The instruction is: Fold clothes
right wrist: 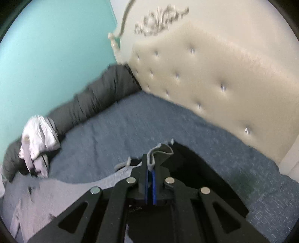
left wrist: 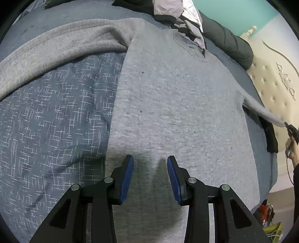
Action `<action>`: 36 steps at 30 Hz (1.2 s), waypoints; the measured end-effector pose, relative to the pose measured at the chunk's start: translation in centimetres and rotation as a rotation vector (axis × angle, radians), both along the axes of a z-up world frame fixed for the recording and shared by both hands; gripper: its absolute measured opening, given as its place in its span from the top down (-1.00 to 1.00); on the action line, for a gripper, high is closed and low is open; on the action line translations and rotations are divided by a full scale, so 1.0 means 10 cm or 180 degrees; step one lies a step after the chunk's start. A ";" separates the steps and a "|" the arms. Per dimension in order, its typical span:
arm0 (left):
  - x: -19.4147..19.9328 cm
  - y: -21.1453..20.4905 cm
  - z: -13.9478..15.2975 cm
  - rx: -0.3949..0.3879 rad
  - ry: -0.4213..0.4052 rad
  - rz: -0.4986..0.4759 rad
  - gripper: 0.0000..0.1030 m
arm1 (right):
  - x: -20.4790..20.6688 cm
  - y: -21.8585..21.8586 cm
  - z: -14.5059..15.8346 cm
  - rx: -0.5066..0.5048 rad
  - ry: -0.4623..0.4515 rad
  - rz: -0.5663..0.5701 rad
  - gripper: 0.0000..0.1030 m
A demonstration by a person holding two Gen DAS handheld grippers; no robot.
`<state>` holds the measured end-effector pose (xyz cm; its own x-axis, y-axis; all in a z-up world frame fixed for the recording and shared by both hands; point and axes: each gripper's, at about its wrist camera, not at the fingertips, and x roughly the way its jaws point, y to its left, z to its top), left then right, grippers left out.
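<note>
left gripper point(left wrist: 150, 160): fingers apart, nothing between the blue pads; poised over the lower body of the sweater, just inside its left edge.
right gripper point(right wrist: 150, 171): pads pressed together on a grey cuff point(right wrist: 160, 149), which sticks up past the fingertips; in the left view this gripper point(left wrist: 286, 124) pinches the end of the sleeve point(left wrist: 261, 110), drawn out to the side.
sweater point(left wrist: 177, 112): grey knit, spread flat on the bed, neckline at the far end; other sleeve point(left wrist: 56, 50) lies out to the left.
bed point(left wrist: 56, 121): blue patterned cover beneath the sweater.
dark garment point(right wrist: 196, 168): lies on the bed under the right gripper.
far edge: dark roll point(left wrist: 228, 41) and pale crumpled clothes point(left wrist: 172, 9) along the teal wall point(right wrist: 56, 46).
headboard point(right wrist: 214, 84): cream, tufted, right view blurred.
</note>
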<state>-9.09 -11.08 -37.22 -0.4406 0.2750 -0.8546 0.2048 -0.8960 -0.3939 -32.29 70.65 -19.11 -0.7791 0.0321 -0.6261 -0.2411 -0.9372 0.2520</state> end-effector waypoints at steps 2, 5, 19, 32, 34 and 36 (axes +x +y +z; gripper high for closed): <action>-0.02 0.02 -0.01 -0.0001 -0.0011 -0.0012 0.21 | 0.00 0.02 -0.13 0.0001 -0.0083 -0.0037 0.95; -0.04 0.03 0.01 -0.0012 -0.0008 -0.0051 0.21 | 0.01 0.09 -0.26 -0.0040 -0.0146 -0.0115 0.95; -0.34 0.31 0.02 0.0009 0.0031 -0.0172 0.21 | 0.32 -0.18 -0.20 0.0022 0.0010 0.0068 0.79; -0.48 0.57 0.03 0.0048 0.0088 -0.0340 0.20 | -0.07 -2.65 -0.90 -0.0418 -0.0570 0.1931 0.79; -0.45 0.55 0.01 0.0062 0.0092 -0.0369 0.20 | -0.11 -2.94 -1.02 -0.0382 -0.0655 0.2041 0.79; -0.42 0.54 0.01 0.0074 0.0098 -0.0397 0.20 | -0.18 -3.14 -1.12 -0.0382 -0.0711 0.2073 0.79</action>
<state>-13.28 -5.68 -37.13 -0.4278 0.3489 -0.8339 0.0800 -0.9043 -0.4194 -34.13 39.21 -30.35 -0.4683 -0.4772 -0.7436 0.3023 -0.8774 0.3726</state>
